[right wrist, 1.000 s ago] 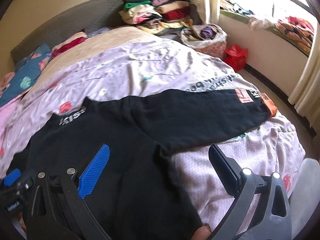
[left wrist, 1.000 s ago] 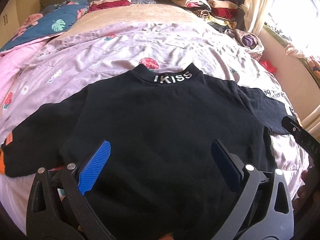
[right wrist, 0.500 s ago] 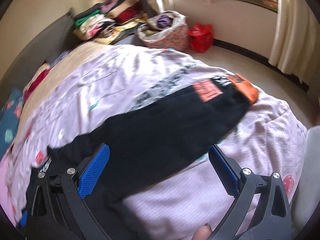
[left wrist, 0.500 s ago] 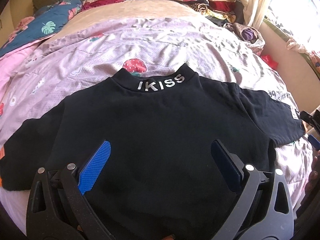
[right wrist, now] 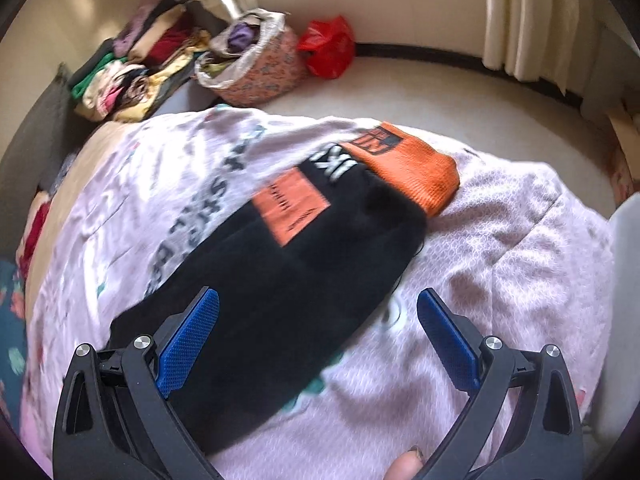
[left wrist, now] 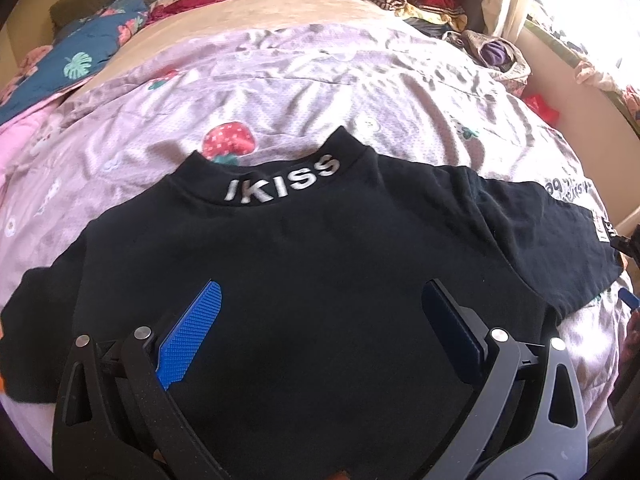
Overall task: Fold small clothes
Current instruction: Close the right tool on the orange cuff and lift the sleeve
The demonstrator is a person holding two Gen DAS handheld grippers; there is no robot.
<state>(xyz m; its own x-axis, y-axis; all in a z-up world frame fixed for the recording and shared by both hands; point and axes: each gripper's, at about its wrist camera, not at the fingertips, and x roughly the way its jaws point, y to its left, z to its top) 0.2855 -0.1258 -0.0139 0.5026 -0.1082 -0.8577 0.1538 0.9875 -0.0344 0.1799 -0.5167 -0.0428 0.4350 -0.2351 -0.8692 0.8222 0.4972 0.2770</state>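
Observation:
A black sweatshirt (left wrist: 320, 264) with "IKISS" on its collar lies flat, back up, on the pink bedspread (left wrist: 320, 80), both sleeves spread out. My left gripper (left wrist: 320, 308) is open and empty, over the middle of the body. My right gripper (right wrist: 318, 312) is open and empty, over the right sleeve (right wrist: 288, 264). That sleeve has an orange patch and an orange cuff (right wrist: 416, 168) lying near the bed's edge.
Stacks of folded clothes (right wrist: 132, 68) sit at the bed's far corner. A patterned basket (right wrist: 252, 68) and a red bag (right wrist: 328, 52) stand on the floor beside the bed. Pillows and a blue floral quilt (left wrist: 72, 64) lie at the head. Curtains (right wrist: 532, 20) hang by the window.
My right gripper has swung right, from the sweatshirt's body out along the right sleeve toward its orange cuff. My left gripper has moved forward a little over the body. Both stay open.

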